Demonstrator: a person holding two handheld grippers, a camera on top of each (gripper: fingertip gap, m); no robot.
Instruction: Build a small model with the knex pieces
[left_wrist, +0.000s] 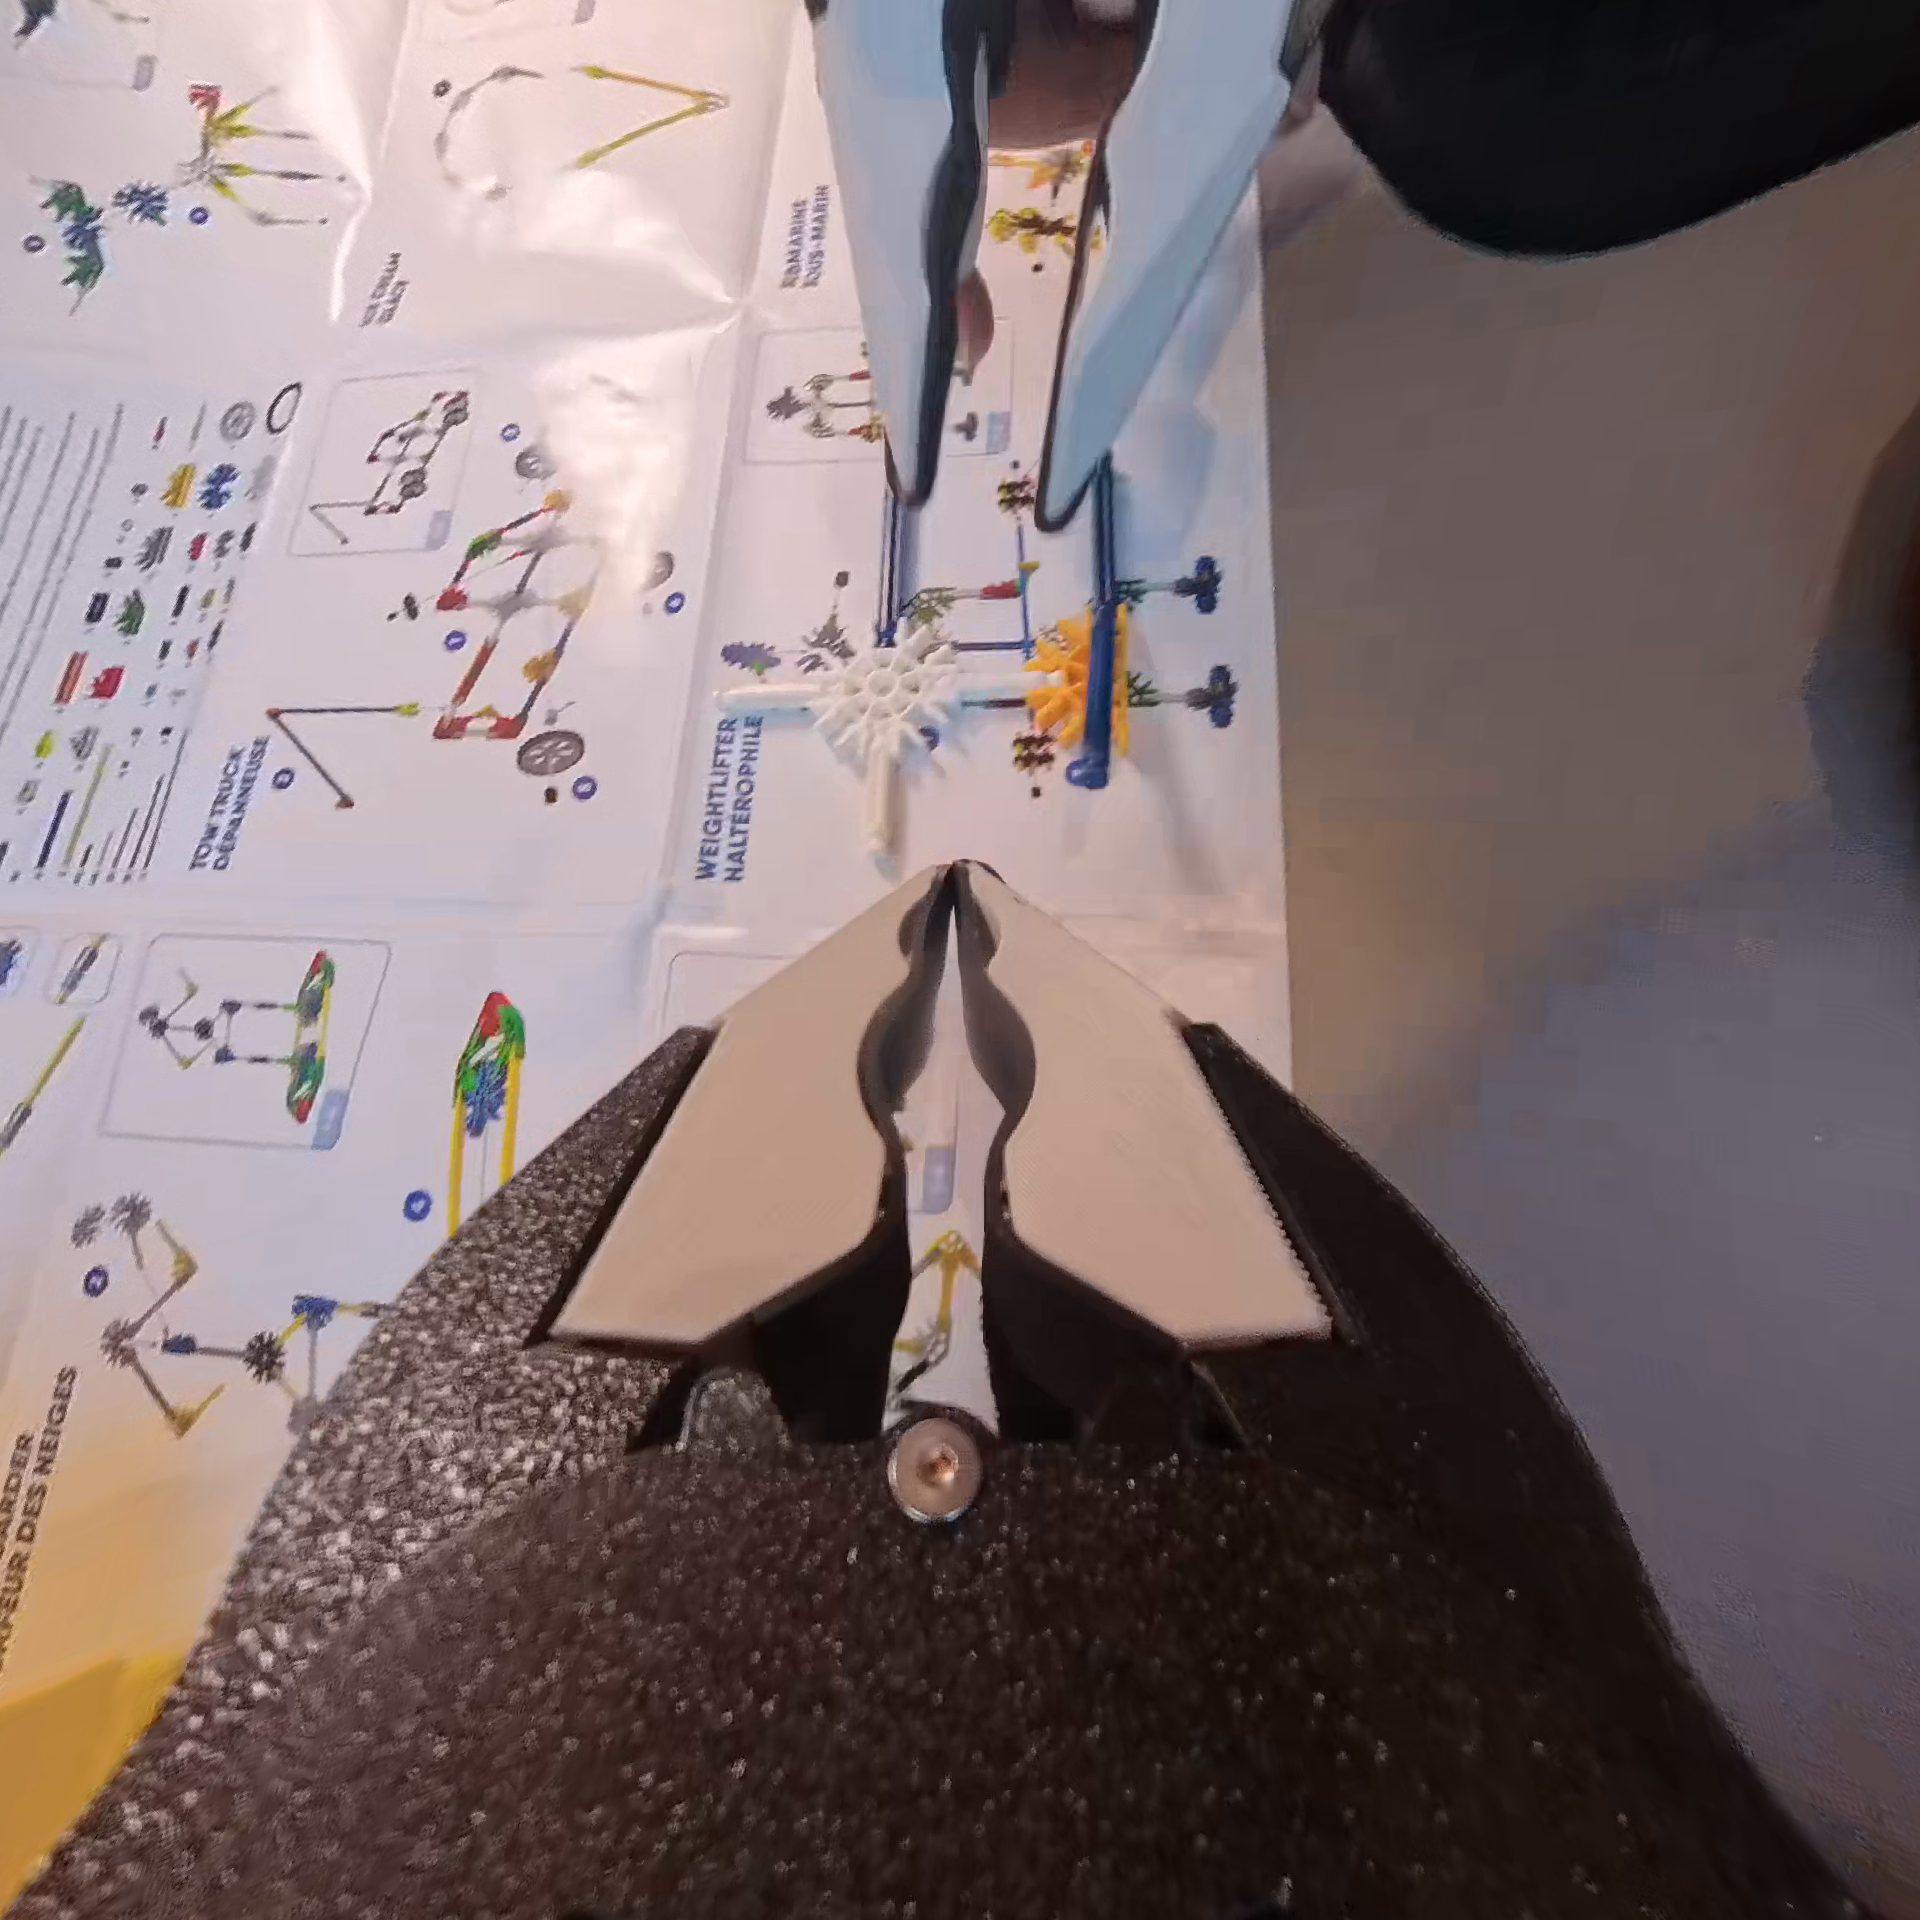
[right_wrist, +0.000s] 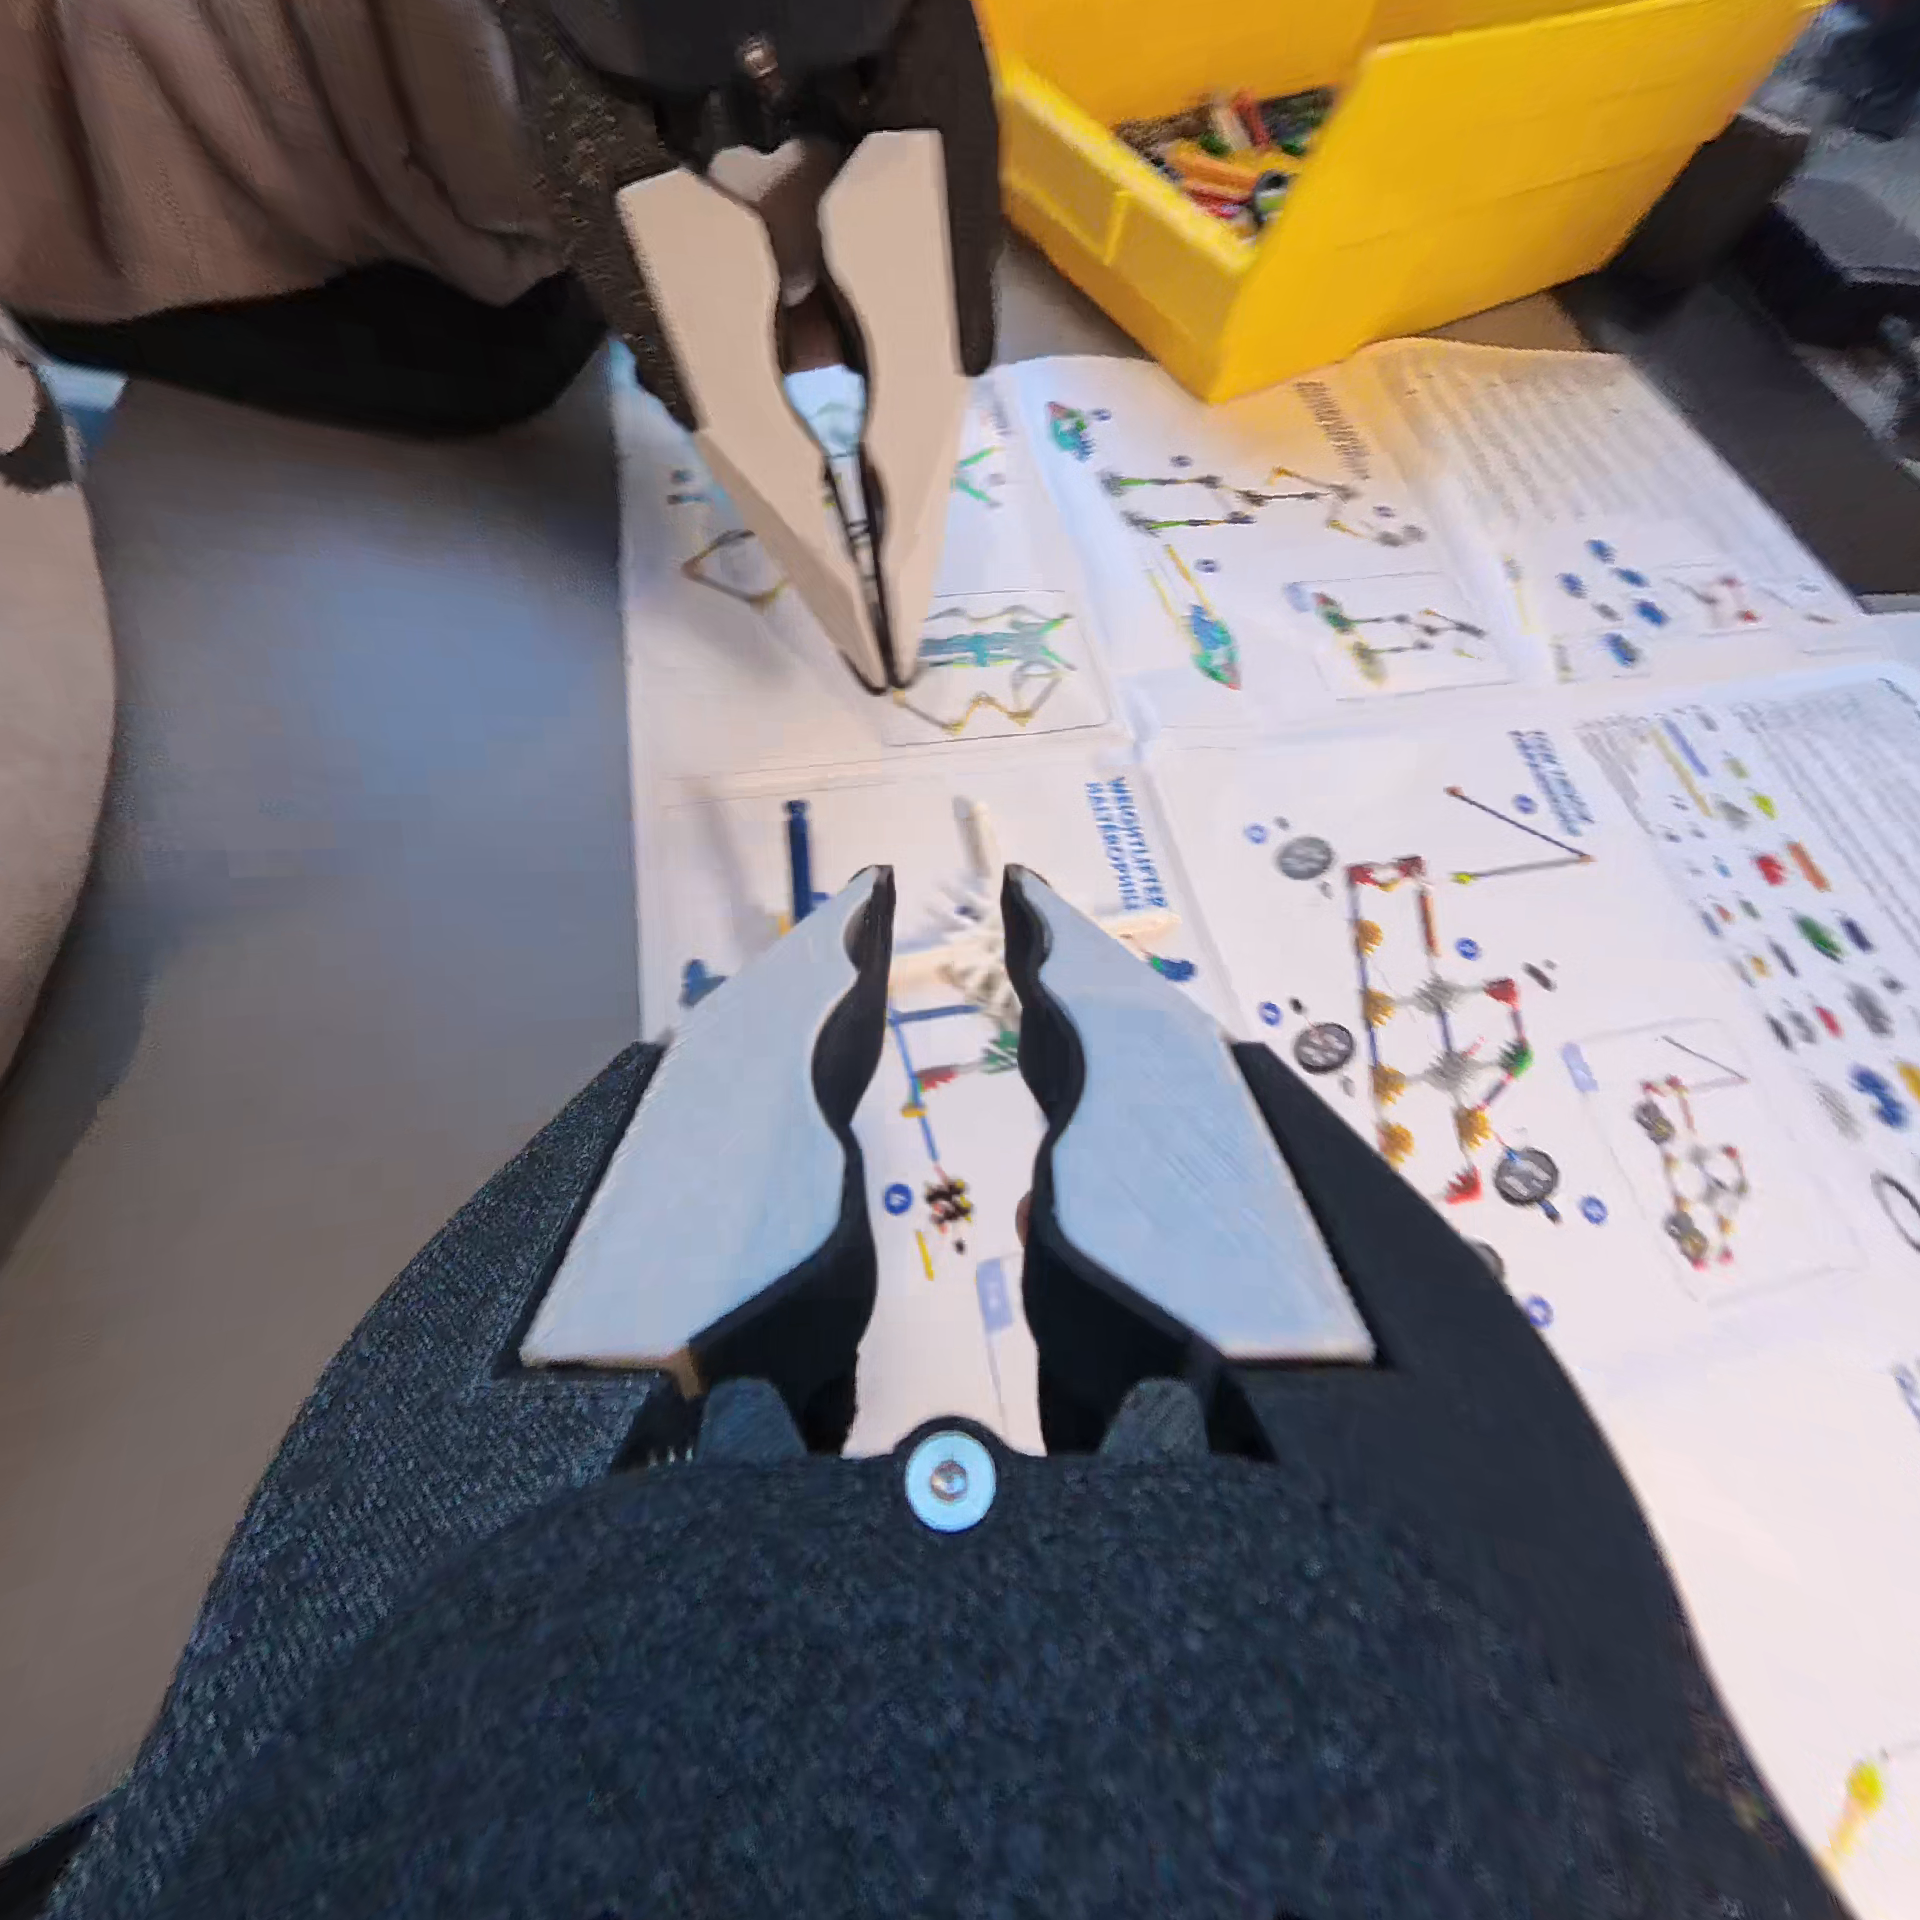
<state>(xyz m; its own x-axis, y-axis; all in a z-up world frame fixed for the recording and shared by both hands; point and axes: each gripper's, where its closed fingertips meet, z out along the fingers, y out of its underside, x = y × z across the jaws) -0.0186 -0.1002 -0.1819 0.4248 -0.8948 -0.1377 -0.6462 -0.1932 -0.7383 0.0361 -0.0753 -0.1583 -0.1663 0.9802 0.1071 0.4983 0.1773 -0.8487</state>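
Note:
A white snowflake connector (left_wrist: 883, 691) with white rods plugged into it lies on a printed instruction sheet (left_wrist: 520, 312). Just right of it are an orange connector (left_wrist: 1070, 675) and a blue rod (left_wrist: 1101, 644). My left gripper (left_wrist: 954, 868) is shut just short of the lower white rod's end, and nothing shows between its pads. It also shows in the right wrist view (right_wrist: 883, 681), tips together over the sheet. My right gripper (right_wrist: 948, 883) is open over the white connector (right_wrist: 961, 920), not touching it. It shows in the left wrist view (left_wrist: 982, 499), fingers apart above the blue rod.
A yellow bin (right_wrist: 1403, 260) with several coloured parts stands at the far right of the sheet (right_wrist: 1351, 831). The grey table (right_wrist: 364, 727) lies to the left. A person's sleeve (right_wrist: 260, 156) is at the far left. One gripper's finger ends stand about 7 cm off the other's.

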